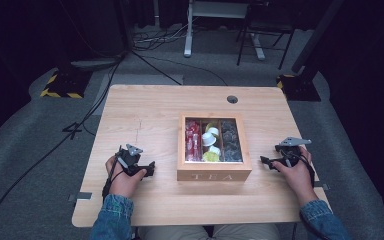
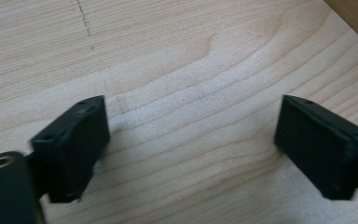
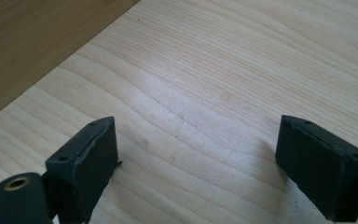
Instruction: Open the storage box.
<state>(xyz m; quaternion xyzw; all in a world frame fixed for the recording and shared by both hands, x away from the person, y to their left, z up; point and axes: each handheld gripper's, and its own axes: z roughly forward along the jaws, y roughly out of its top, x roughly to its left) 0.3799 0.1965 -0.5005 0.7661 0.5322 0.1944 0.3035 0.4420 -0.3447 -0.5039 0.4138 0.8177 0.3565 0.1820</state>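
Left gripper (image 1: 149,169): jaws wide, holding nothing, above bare table (image 1: 145,107).
Right gripper (image 1: 266,162): jaws wide, empty.
Tea box (image 1: 213,175): stood between both grippers, lid closed.

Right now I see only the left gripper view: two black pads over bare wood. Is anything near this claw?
Observer: Yes. In the high view a wooden tea box sits just beside the left claw, apart from it.
Operator: What is in the box?
Observer: Three compartments under a clear lid: red packets at the left, white and yellow ones in the middle, grey ones at the right.
Operator: And the other claw?
Observer: The right claw rests on the table on the far side of the box, jaws open, nothing between them.
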